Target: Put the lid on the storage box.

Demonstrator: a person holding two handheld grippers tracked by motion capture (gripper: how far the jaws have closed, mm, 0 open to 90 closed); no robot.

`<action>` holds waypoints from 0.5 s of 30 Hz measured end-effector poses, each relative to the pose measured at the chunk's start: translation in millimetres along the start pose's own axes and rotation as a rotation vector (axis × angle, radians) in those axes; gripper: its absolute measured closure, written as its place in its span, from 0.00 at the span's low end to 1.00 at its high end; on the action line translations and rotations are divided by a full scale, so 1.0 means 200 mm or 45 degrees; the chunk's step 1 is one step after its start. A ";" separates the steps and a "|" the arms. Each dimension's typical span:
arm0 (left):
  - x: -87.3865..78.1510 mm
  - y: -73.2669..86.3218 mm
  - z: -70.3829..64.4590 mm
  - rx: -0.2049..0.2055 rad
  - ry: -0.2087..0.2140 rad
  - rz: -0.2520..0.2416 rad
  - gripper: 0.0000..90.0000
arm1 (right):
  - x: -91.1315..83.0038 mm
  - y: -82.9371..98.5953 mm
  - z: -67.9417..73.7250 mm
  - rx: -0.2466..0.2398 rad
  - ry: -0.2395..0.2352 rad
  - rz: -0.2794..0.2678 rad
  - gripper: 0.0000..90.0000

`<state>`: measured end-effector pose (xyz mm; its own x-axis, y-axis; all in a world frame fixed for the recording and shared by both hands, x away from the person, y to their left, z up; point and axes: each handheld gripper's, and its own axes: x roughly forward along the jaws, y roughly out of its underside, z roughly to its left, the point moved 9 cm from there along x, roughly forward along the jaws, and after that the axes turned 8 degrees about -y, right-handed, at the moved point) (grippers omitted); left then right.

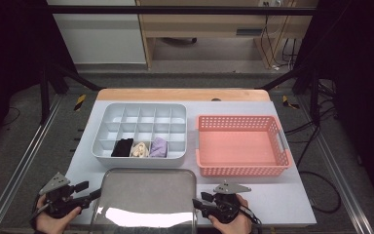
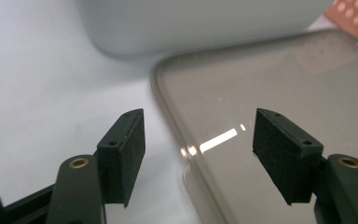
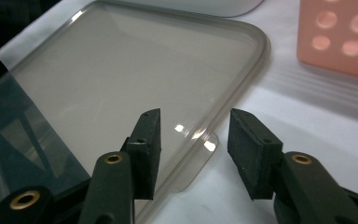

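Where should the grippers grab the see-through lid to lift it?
Probably by its two side edges. The lid lies flat, so its thin raised rim is what the jaws can pinch. The left gripper and the right gripper, both open, each straddle a side; the right is at a small tab.

Each hand holds a black two-jaw gripper: the left gripper point(image 1: 91, 190) and right gripper point(image 1: 197, 201) both carry a grey three-cornered plate on top, and a black cable trails from the right one. In the gripper views the jaws are matt black arms with brass-coloured rivets at the joints. They end in thick rectangular black pads point(image 2: 125, 154) with small screw holes along the top edge.
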<state>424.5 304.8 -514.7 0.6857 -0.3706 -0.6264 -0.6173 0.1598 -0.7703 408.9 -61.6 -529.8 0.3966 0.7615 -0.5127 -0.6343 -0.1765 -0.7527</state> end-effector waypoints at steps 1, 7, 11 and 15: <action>0.00 0.00 0.00 0.000 0.000 0.000 0.38 | 0.00 0.00 0.00 0.015 -0.001 -0.008 0.62; -0.01 0.13 -0.02 -0.009 -0.048 0.066 0.39 | 0.01 0.06 0.00 0.105 -0.015 0.004 0.67; -0.03 0.15 -0.01 -0.031 -0.066 0.067 0.39 | 0.02 0.07 0.01 0.135 -0.025 0.011 0.69; -0.03 0.16 -0.02 -0.022 -0.078 0.103 0.40 | 0.02 0.08 0.02 0.156 -0.013 0.009 0.70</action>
<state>398.8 308.1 -536.1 0.6556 -0.3005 -0.6928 -0.6776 0.1709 -0.7153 397.6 -58.0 -542.9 0.3854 0.7671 -0.5128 -0.7137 -0.1045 -0.6926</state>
